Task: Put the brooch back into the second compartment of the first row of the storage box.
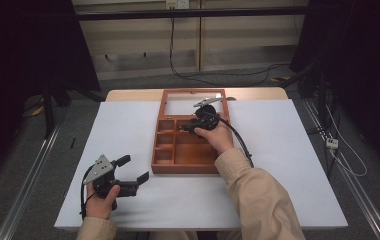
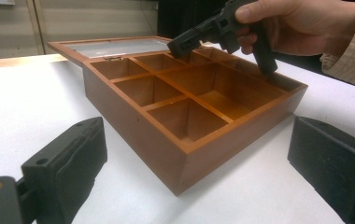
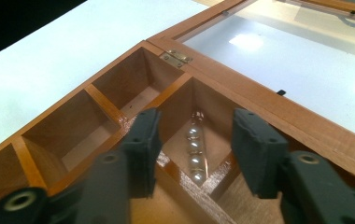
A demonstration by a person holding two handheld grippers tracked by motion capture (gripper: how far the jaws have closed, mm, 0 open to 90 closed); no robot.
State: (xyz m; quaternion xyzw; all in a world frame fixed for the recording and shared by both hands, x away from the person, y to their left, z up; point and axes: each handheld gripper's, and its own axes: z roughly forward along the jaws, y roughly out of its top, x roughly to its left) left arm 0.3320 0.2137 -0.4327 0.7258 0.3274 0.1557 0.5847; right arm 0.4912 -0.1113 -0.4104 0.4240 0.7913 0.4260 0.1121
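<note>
Box [image 1: 185,162]: mid-surface, lid [image 1: 193,102] flat open toward far edge, giving access. Right hand-held gripper [image 3: 192,140]: jaws apart over compartment holding beads [image 3: 194,149], none gripped. Left hand-held gripper [image 1: 130,170]: jaws apart, empty, parked near front-left corner.

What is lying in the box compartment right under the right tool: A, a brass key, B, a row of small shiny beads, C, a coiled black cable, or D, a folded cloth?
B: in the right gripper view, a line of small shiny beads lies in the compartment of the wooden box, between the open jaws of the right tool.
</note>
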